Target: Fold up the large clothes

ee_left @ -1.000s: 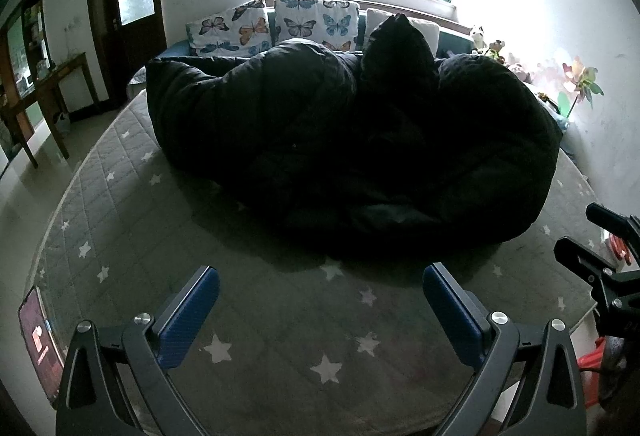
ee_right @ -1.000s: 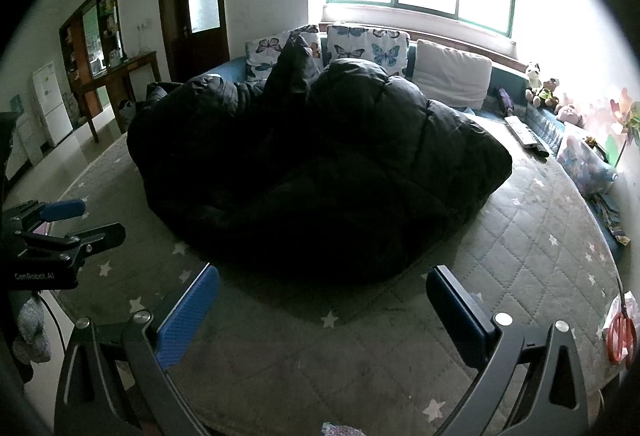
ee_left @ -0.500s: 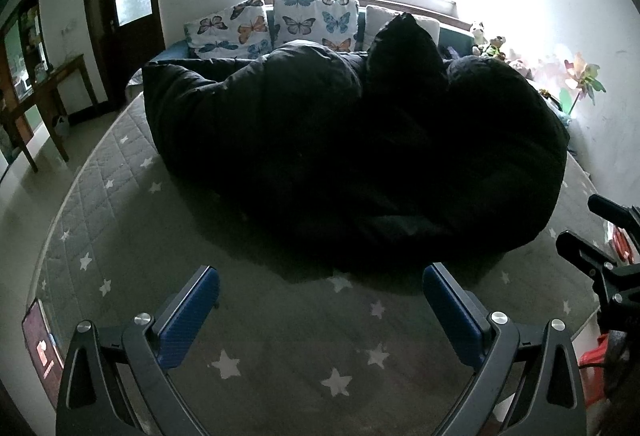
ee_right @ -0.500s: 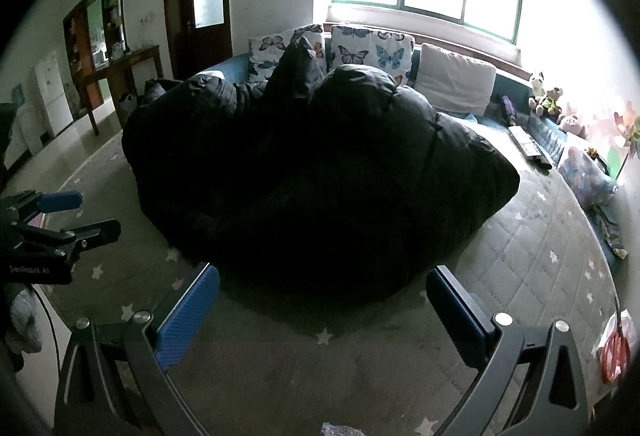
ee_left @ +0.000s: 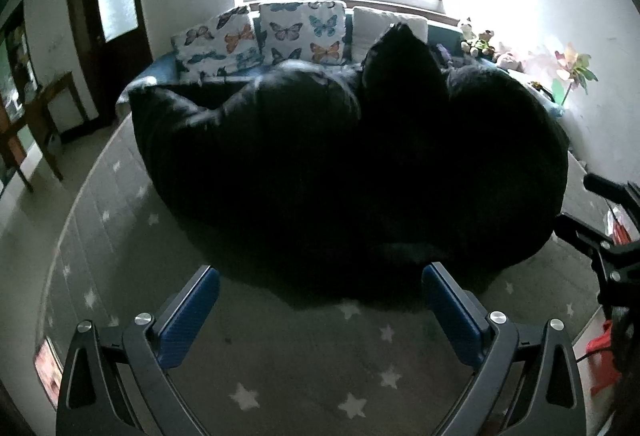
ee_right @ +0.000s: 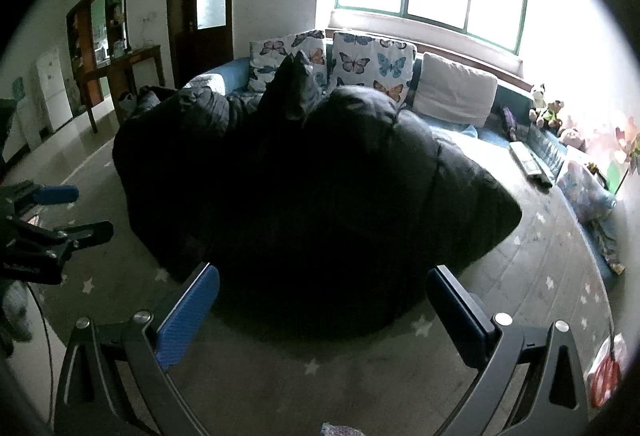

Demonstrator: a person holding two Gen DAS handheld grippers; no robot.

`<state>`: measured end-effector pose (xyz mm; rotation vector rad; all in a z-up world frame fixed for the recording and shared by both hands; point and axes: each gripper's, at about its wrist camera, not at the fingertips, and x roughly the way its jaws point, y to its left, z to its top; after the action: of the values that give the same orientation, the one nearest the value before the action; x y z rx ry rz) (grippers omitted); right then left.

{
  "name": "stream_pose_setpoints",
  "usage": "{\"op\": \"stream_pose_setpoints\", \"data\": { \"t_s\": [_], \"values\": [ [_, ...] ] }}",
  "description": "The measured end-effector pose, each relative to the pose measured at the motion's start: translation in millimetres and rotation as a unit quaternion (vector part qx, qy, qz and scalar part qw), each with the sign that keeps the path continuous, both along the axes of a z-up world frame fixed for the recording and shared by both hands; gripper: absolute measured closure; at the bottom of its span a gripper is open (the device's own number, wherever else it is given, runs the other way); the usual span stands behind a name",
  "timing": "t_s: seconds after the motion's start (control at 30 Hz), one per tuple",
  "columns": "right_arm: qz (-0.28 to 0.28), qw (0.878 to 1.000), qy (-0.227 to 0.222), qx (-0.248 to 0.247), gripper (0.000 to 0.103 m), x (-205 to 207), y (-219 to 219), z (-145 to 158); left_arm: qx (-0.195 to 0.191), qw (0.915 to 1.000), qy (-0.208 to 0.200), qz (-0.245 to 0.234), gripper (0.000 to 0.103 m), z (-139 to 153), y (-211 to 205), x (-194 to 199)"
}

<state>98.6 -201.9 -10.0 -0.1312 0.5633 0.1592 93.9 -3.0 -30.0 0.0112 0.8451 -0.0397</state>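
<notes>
A big black puffy coat (ee_left: 344, 171) lies bunched in a heap on a grey star-patterned mattress (ee_left: 288, 356); it also shows in the right wrist view (ee_right: 304, 187). My left gripper (ee_left: 318, 296) is open and empty, its blue pads just short of the coat's near edge. My right gripper (ee_right: 322, 296) is open and empty, its fingertips at the coat's near edge. Each gripper shows at the side of the other's view: the right one (ee_left: 600, 220), the left one (ee_right: 56, 211).
Butterfly pillows (ee_left: 276, 31) and a white pillow (ee_right: 454, 93) lean at the bed's head under a bright window. A remote (ee_right: 528, 157), soft toys (ee_right: 548, 107) and a patterned bag (ee_right: 584, 183) lie along the right side. A wooden table (ee_right: 120, 71) stands at the left.
Both grippers have moved forward toward the coat, which fills more of each view. Both stay open.
</notes>
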Motion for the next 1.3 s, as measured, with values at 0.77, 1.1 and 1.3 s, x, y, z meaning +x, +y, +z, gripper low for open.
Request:
{"op": "stream_pose_setpoints", "data": {
  "t_s": [0.77, 1.1, 1.3],
  "values": [
    [0.018, 0.991, -0.004, -0.136, 0.052, 91.3, 11.2, 15.6, 0.127, 0.9862, -0.003, -0.106, 0.048, 15.8, -6.6, 152.7],
    [0.068, 0.997, -0.031, -0.028, 0.069, 19.7, -27.2, 46.5, 0.078, 0.9887, -0.015, -0.127, 0.085, 34.9, 23.3, 107.9],
    [0.108, 0.994, -0.032, 0.003, 0.069, -29.8, -45.3, 45.7, 0.057, 0.9906, -0.005, -0.125, 0.086, 44.3, 61.4, 41.8]
  ]
}}
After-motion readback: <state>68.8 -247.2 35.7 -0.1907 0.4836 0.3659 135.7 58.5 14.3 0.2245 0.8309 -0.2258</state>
